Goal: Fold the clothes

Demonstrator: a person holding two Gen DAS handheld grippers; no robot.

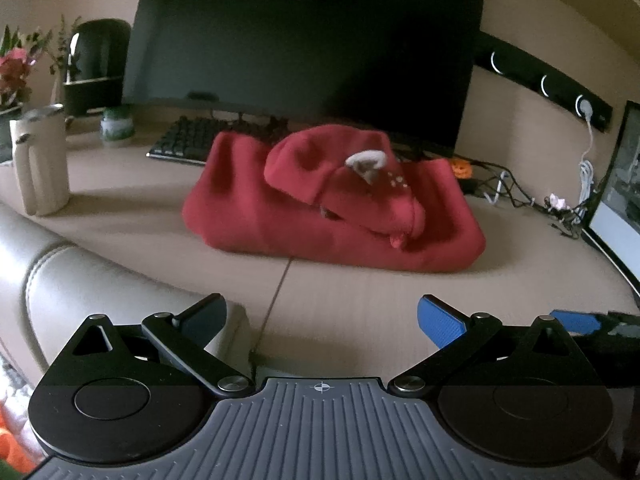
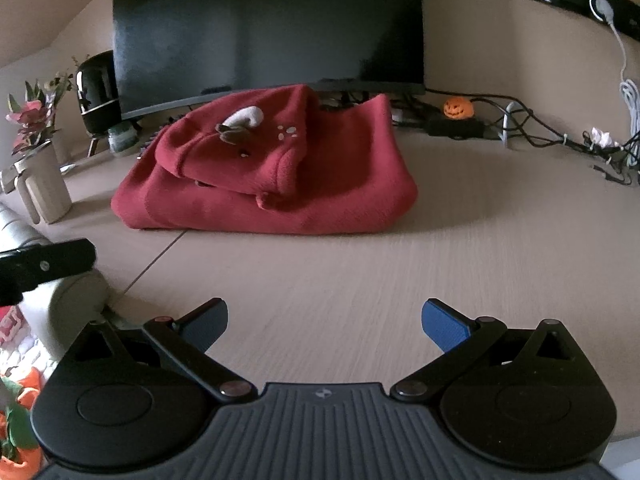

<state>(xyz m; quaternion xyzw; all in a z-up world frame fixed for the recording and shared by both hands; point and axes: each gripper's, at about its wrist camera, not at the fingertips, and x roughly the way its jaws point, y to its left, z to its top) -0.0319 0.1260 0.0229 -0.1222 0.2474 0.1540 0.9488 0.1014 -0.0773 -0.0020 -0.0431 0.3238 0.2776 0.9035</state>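
A red hooded garment [image 1: 328,208] lies folded in a thick bundle on the wooden desk [image 1: 360,296], with its hood on top showing a small white and brown ear. It also shows in the right wrist view [image 2: 272,176]. My left gripper [image 1: 322,320] is open and empty, well back from the garment near the desk's front edge. My right gripper [image 2: 325,322] is open and empty, also short of the garment. A part of the left gripper [image 2: 44,264] shows at the left of the right wrist view.
A large dark monitor [image 1: 304,40] and a keyboard [image 1: 184,144] stand behind the garment. A beige mug [image 1: 38,160], flowers [image 1: 16,72] and a dark speaker [image 1: 96,64] are at the left. Cables [image 2: 552,132] and a small pumpkin [image 2: 458,109] lie at the right. A chair back [image 1: 80,292] is at front left.
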